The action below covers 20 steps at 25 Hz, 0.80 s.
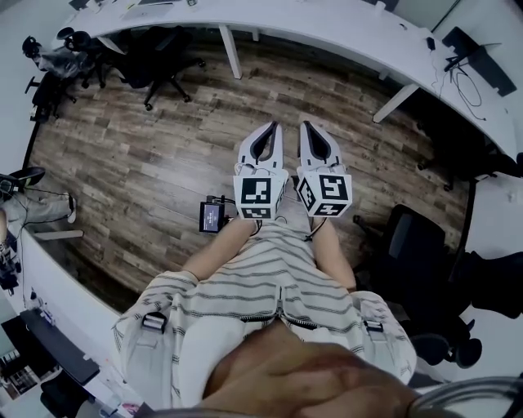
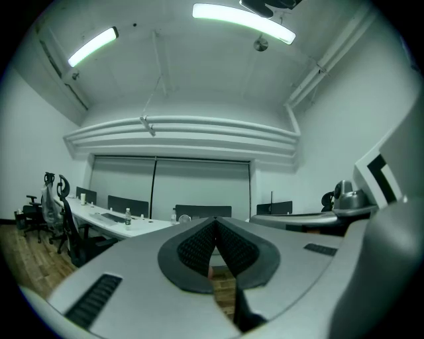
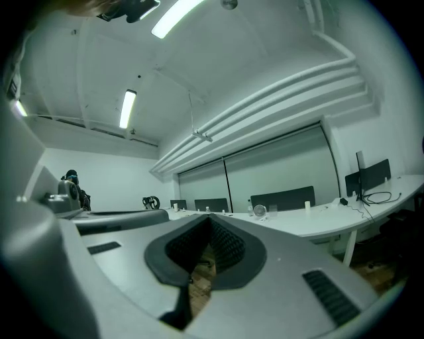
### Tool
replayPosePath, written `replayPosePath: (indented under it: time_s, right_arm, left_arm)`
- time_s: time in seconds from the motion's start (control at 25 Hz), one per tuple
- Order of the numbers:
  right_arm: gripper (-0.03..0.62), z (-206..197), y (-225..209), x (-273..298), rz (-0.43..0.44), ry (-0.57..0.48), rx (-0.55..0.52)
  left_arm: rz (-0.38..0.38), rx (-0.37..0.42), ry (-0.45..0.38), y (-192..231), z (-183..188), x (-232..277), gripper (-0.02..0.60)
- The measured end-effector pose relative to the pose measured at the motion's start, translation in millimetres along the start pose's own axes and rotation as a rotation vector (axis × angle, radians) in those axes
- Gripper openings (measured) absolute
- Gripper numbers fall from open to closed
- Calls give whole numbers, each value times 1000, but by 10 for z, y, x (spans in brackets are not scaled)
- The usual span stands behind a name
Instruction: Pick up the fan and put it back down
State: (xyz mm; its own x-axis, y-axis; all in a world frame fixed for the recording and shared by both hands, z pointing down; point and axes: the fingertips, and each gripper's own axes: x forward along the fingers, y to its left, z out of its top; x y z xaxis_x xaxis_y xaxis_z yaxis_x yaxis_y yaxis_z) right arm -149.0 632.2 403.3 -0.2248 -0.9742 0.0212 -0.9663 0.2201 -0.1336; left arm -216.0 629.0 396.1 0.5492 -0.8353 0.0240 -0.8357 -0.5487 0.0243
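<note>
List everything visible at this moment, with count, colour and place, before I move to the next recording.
desk: one, white, long and curved, across the far side of the room
fan: one, small, pale, standing on the desk
bottle: one, pale, on the desk
monitor: one, black, towards the desk's right end
chairs: several, black, by the desk and at the room's edges
small screen: one, black, beside the person's left arm
floor: brown wood planks
ceiling lights: at least two, white strips, overhead
shirt: one, white with dark stripes, on the person
left claw: white, shut, empty
right claw: white, shut, empty
</note>
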Motion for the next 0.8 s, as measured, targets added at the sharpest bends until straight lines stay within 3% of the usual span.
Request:
replayPosePath:
  time_s: [0.48, 0.8]
  right_arm:
    - [12, -22, -335, -123, 4, -24, 16]
    - [11, -89, -676, 195, -10, -17, 7]
  left_arm:
    - [19, 16, 8, -222, -75, 176, 6]
    - [12, 16, 10, -212, -220, 626, 6]
